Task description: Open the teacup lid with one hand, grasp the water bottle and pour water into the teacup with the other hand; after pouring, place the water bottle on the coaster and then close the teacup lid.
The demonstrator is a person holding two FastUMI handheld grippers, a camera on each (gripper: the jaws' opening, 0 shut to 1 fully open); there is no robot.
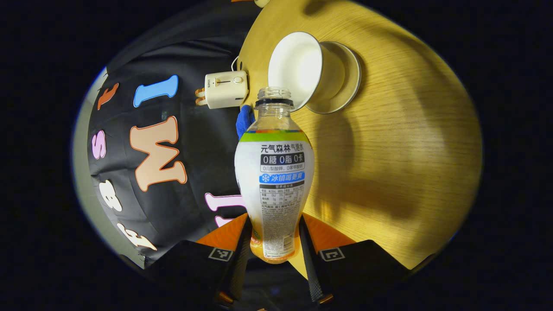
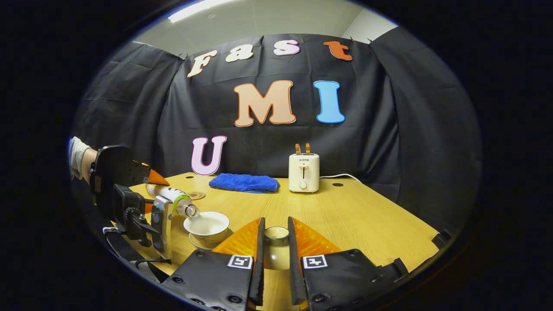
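In the left gripper view, the water bottle [image 1: 274,172] is clamped between the 2 fingers of the left gripper [image 1: 274,248], both pressed against its lower body. The bottle is uncapped, and its open neck is brought to the rim of the white teacup [image 1: 298,69], which stands on its saucer [image 1: 351,82] on the wooden table [image 1: 397,151]. The inside of the cup is seen from above the mouth of the bottle. A white toaster [image 1: 225,89] and a corner of a blue cloth [image 1: 244,121] are seen beyond the bottle, by the black booth wall.

In the right gripper view, the left gripper [image 2: 147,190] is seen at the left, held by a gloved hand [image 2: 78,160], with the bottle [image 2: 175,199] tipped so that its mouth is over the near edge of the teacup [image 2: 206,225]. The teacup lid [image 2: 276,247] is gripped between the 2 fingers of the right gripper [image 2: 275,255], closed on its sides, and is held above the table, to the right of the cup. A round coaster [image 2: 196,195] lies on the table behind the bottle, just left of the folded blue cloth [image 2: 244,182]. The toaster [image 2: 304,172] stands to the right of the cloth, with 2 slices standing out of its top and a white cord running off to the right.
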